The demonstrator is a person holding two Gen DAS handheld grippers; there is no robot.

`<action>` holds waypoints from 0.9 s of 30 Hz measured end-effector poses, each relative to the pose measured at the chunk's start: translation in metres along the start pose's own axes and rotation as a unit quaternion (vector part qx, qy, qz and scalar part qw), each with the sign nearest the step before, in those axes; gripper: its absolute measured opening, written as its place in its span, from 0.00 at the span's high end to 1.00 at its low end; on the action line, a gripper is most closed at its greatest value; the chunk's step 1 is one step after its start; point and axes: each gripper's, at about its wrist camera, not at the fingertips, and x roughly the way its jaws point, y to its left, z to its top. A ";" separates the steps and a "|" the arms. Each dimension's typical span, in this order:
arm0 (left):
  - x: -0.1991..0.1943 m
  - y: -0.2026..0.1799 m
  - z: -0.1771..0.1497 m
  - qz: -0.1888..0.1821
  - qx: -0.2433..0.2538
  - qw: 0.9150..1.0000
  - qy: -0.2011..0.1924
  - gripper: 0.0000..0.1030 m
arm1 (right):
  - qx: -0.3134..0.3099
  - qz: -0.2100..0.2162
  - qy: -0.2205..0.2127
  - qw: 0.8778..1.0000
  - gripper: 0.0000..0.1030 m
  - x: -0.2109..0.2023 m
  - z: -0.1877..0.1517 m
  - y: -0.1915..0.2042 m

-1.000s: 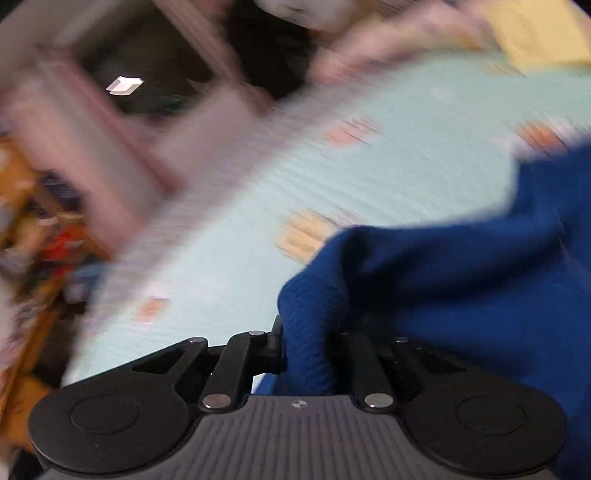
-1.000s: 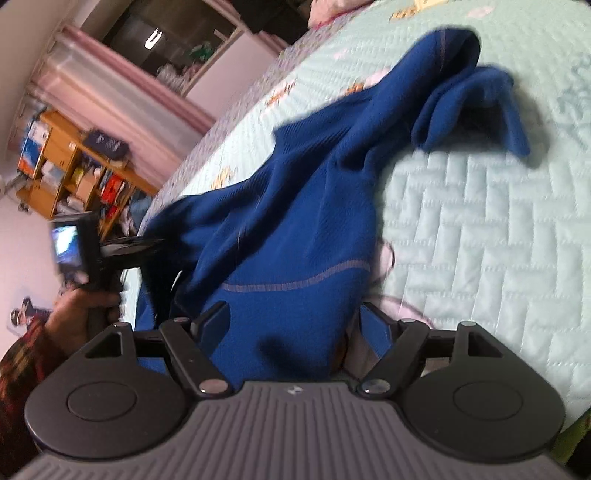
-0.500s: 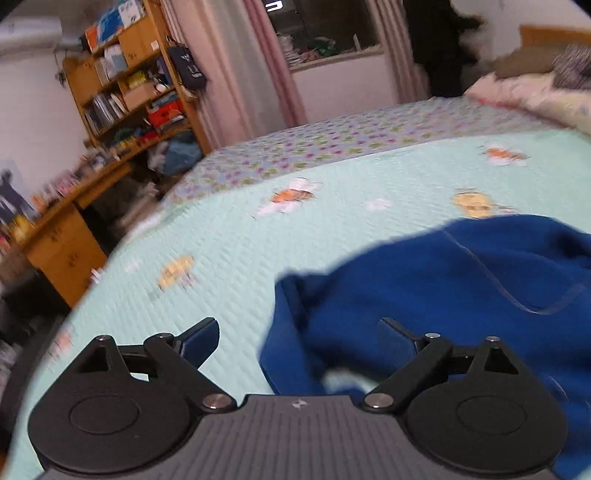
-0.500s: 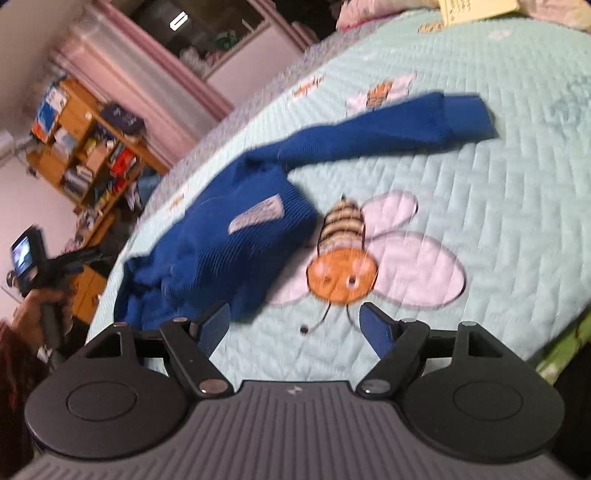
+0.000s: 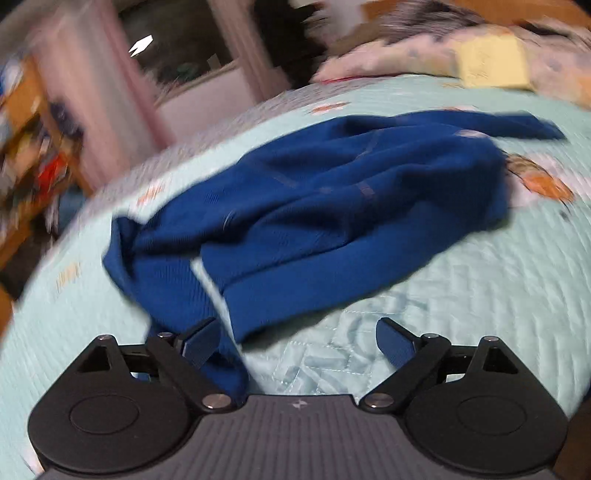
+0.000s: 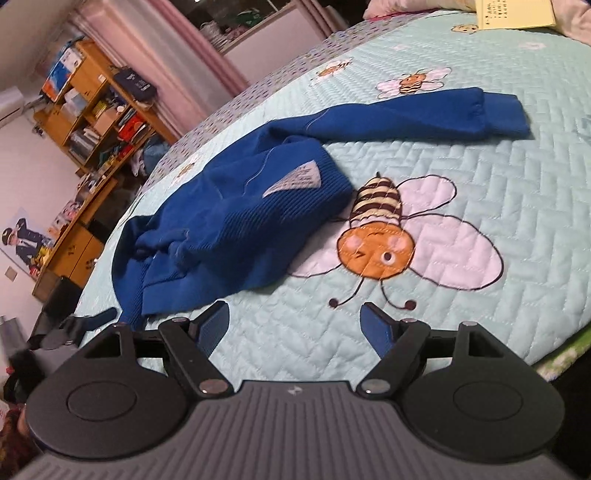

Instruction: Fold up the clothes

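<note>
Released since a second ago, the sweater [image 6: 236,218] lies crumpled on the bed [image 6: 480,177], long axis running near-left to far-right. Both jaws gape empty; the left hand-held gripper [image 5: 295,341] is nearer its hem than the right hand-held gripper [image 6: 295,326].

One blue sweater [image 6: 236,221] lies at the centre of the frame on one quilt [image 6: 498,177]. Three bee prints show in the right wrist view: one large [image 6: 384,236] at centre right, two small at the top [image 6: 413,79] [image 6: 334,68]. One yellow paper [image 6: 513,13] sits upper right, one wooden shelf [image 6: 92,110] upper left.
</note>
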 end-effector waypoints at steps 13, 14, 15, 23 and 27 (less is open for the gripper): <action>0.048 0.093 0.031 -0.170 -0.299 0.939 -0.001 0.41 | 0.052 -0.026 0.026 0.998 0.23 0.017 -0.003 -0.026; 0.060 0.099 0.033 -0.170 -0.317 0.933 0.015 0.46 | 0.051 -0.027 0.027 0.998 0.23 0.017 -0.003 -0.027; 0.064 0.102 0.029 -0.166 -0.330 0.929 0.019 0.48 | 0.050 -0.027 0.027 0.998 0.23 0.016 -0.002 -0.028; 0.058 0.106 0.017 -0.123 -0.315 0.941 0.029 0.47 | 0.058 -0.033 0.028 0.997 0.22 0.020 0.003 -0.037; 0.059 0.107 0.019 -0.110 -0.285 0.951 0.034 0.34 | 0.045 -0.037 0.026 0.998 0.17 0.023 0.002 -0.033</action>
